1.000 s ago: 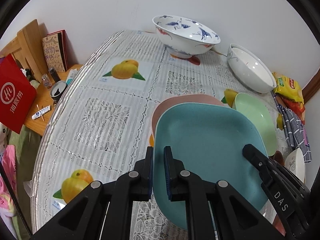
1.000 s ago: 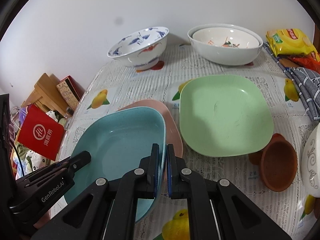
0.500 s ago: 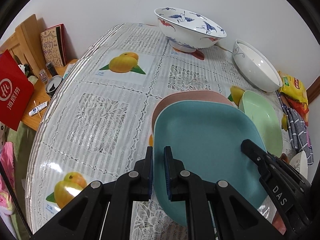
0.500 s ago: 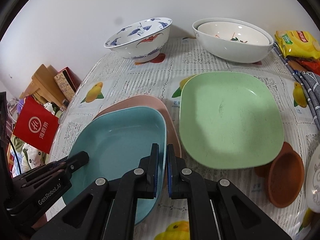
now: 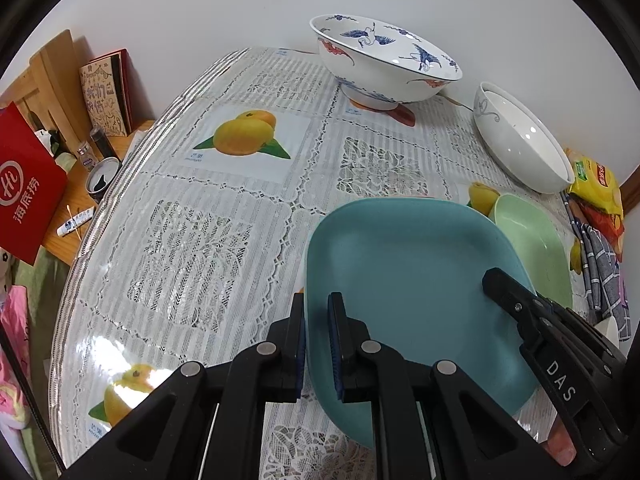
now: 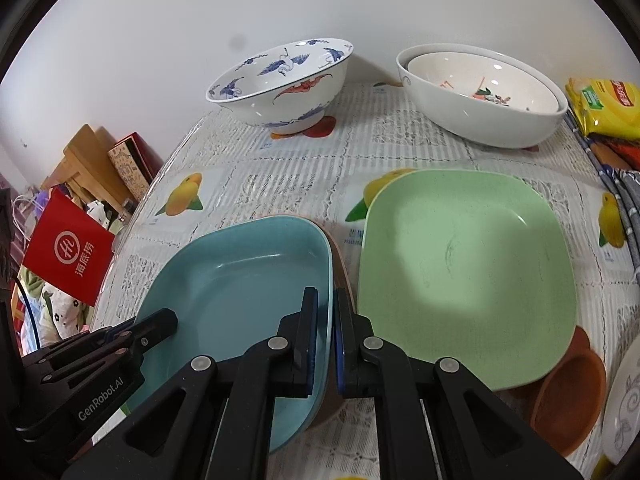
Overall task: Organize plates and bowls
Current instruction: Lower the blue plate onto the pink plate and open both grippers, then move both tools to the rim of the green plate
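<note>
A teal square plate (image 5: 412,276) lies on a pink plate whose rim (image 6: 343,264) shows only in the right wrist view. My left gripper (image 5: 317,340) is shut on the teal plate's left rim. My right gripper (image 6: 325,336) is shut on its right rim (image 6: 256,292). A green square plate (image 6: 464,268) lies to the right on the table; it also shows in the left wrist view (image 5: 532,240). A blue-patterned bowl (image 6: 280,80) and nested white bowls (image 6: 480,92) stand at the back.
A brown dish (image 6: 568,396) peeks from under the green plate, beside a white patterned plate (image 6: 624,396). Snack packets (image 6: 604,108) and a checked cloth (image 5: 604,264) lie at the right. The table edge (image 5: 80,240) falls away left, over a red bag (image 5: 28,184) and a wooden shelf.
The teal plate has slid forward over the pink plate, which is now almost hidden beneath it. Both grippers stay shut on its rims and have moved with it.
</note>
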